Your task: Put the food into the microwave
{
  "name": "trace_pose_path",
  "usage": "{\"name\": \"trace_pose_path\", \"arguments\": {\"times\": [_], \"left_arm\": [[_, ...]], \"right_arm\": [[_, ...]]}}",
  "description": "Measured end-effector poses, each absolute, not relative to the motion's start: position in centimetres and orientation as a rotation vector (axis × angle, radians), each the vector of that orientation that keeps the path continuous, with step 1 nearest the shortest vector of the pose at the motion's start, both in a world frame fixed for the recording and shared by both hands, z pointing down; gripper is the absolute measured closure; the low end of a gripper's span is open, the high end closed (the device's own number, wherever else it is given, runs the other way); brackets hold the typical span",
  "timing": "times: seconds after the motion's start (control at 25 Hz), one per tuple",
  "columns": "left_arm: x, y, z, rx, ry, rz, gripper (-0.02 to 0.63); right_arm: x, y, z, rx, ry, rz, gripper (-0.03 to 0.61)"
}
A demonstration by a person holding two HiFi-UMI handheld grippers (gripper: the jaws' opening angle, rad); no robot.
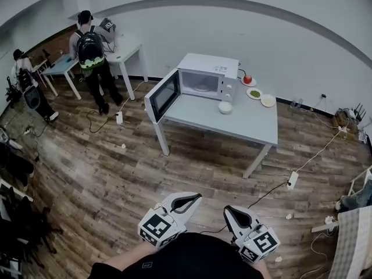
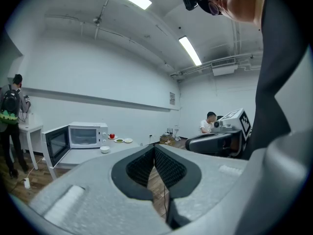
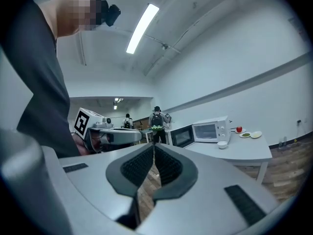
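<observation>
- Wooden floor point(image 1: 116, 173): seen whole only from the head view, with a wide stretch of it between the person and the table.
- Table point(image 1: 232, 124): grey top on white legs, long axis running left to right across the head view.
- Microwave point(image 1: 206, 77): white, on the table's back left part, long side along the back edge, cavity facing out toward the floor. Door point(image 1: 163, 96) swung wide on its left hinge, jutting past the table's left end.
- Person with a backpack point(image 1: 92, 57): standing at a white desk beyond the door. Seated person point(image 2: 209, 122): visible in the left gripper view alone.
- Left gripper point(image 1: 192, 199): low in the head view, well apart from the table, jaws pressed together on nothing.
- Right gripper point(image 1: 231, 211): just beside it, jaws likewise pressed together, nothing between.
- Ceiling strip light point(image 3: 142, 27): in the gripper views only.
- Food, all outside the microwave: three plates in a row right of it, carrying a red item point(image 1: 247, 79), green food point(image 1: 254, 93) and pale food point(image 1: 268, 100). White bowl point(image 1: 225, 107) just in front of the control panel.
- Power strip point(image 1: 292, 180): on the floor by the table's right leg, cable trailing toward the person.
</observation>
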State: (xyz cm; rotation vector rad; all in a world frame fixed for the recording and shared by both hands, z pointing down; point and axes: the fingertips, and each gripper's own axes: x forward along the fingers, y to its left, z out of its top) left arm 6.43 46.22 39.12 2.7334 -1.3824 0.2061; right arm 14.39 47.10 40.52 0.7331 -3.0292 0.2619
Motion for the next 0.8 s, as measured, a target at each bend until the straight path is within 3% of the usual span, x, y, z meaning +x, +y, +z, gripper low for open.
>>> {"name": "trace_pose_path", "arguments": {"times": [0.28, 0.8], "left_arm": [[9.4, 45.5, 39.4, 2.708, -1.388, 0.228, 0.606], [7.8, 33.8, 39.7, 2.779, -1.289, 0.192, 0.606]], "right_arm": [[18.5, 46.5, 40.8, 0.768, -3.070, 0.340, 0.557], [16.3, 36.3, 42.9, 0.838, -3.019, 0.405, 0.558]]}}
